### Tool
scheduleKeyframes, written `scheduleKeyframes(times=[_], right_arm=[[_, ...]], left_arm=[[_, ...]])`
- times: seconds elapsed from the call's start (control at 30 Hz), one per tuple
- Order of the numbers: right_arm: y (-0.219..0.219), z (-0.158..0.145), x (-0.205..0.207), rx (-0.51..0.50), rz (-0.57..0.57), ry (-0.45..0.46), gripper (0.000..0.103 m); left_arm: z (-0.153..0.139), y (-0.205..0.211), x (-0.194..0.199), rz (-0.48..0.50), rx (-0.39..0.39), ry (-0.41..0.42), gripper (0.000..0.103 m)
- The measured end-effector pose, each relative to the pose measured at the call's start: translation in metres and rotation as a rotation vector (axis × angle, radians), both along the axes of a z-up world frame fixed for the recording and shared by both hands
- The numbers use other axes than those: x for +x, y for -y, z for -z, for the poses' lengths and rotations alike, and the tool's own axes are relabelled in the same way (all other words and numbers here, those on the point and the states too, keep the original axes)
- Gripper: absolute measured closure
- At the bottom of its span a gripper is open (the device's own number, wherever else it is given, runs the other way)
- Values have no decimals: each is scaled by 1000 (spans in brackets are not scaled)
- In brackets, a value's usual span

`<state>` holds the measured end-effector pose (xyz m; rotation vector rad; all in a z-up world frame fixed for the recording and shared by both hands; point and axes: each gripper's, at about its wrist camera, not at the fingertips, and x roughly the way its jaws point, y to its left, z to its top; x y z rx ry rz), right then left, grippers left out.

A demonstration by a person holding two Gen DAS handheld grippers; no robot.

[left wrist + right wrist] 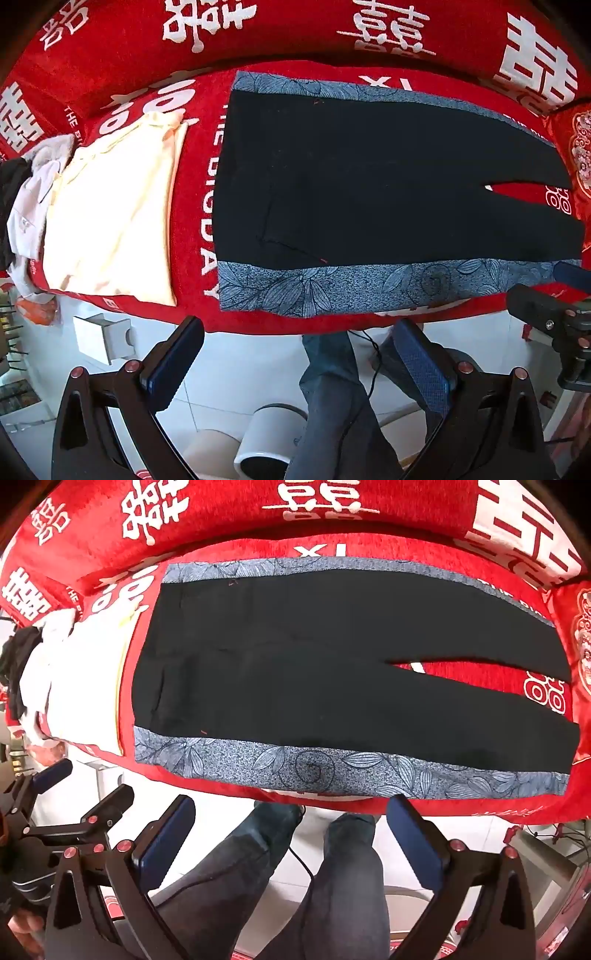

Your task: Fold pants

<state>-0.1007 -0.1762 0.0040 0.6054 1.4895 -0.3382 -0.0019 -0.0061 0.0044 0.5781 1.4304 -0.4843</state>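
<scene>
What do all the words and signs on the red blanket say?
"THE BIG DAY": white letters on the red plush blanket, beside the black pants.
Big white Chinese double-happiness signs: all over the blanket.
Small white print at the blanket's near edge: too blurred to read.

1. One pair of black pants [388, 177] is lying spread flat.
2. One blue-grey leaf-patterned cloth [332, 286] is lying under it.
3. One cream garment [110, 206] is sitting beside them.
4. Two grippers, the left gripper [295, 369] and the right gripper [291, 845], are hanging open.
5. Two legs in grey jeans [347, 886] are standing below.
</scene>
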Motion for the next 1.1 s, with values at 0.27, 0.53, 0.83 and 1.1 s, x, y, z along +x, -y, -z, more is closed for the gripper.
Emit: scheduleKeyframes(times=[0.27,0.53,0.83,1.1], right_arm=[[-1,-1,0,0,-14,7,0],[-1,-2,-3,0,-17,11,0],[8,-2,-3,4,-4,21,0],[11,-6,-11,0,4,33,0]], left_arm=[[-5,1,1,2,-18,7,0],[-5,3,-4,-2,-7,10,0],[-8,7,-6,0,-3,22,0],[-10,11,-7,-7,-8,16,0]])
